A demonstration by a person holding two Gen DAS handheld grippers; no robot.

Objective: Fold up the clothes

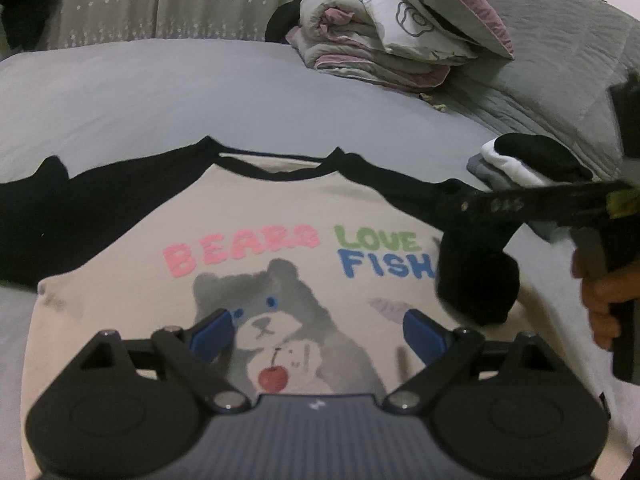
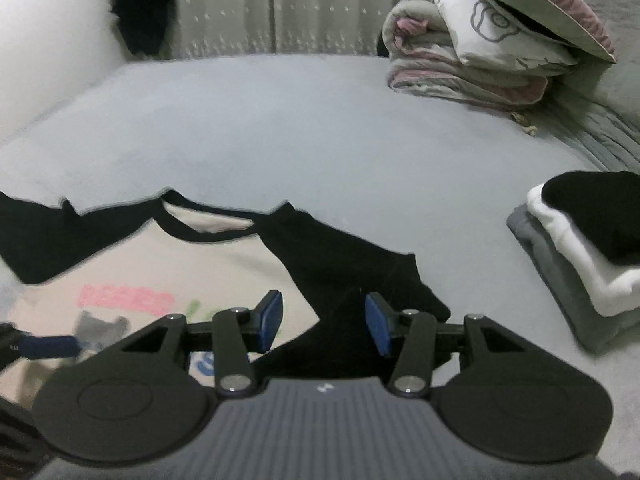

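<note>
A cream T-shirt (image 1: 256, 216) with black raglan sleeves and a "BEARS LOVE FISH" bear print lies face up on the bed. My left gripper (image 1: 318, 334) hovers open over the bear print, holding nothing. My right gripper (image 2: 324, 322) is at the shirt's right sleeve (image 2: 360, 276), its blue pads (image 2: 270, 318) partly apart with black sleeve cloth showing between and below them. In the left wrist view the right gripper (image 1: 480, 202) reaches in from the right, and the sleeve end (image 1: 476, 276) bunches dark beneath it over the shirt's edge. The left sleeve (image 1: 60, 216) lies spread out flat.
A stack of folded clothes (image 2: 580, 264), grey, white and black, sits on the right of the grey sheet (image 2: 280, 132). A folded quilt (image 2: 480, 48) and a grey quilted blanket (image 1: 540, 72) lie at the back right. A star-print curtain (image 2: 260, 4) hangs behind. A hand (image 1: 600, 300) holds the right gripper.
</note>
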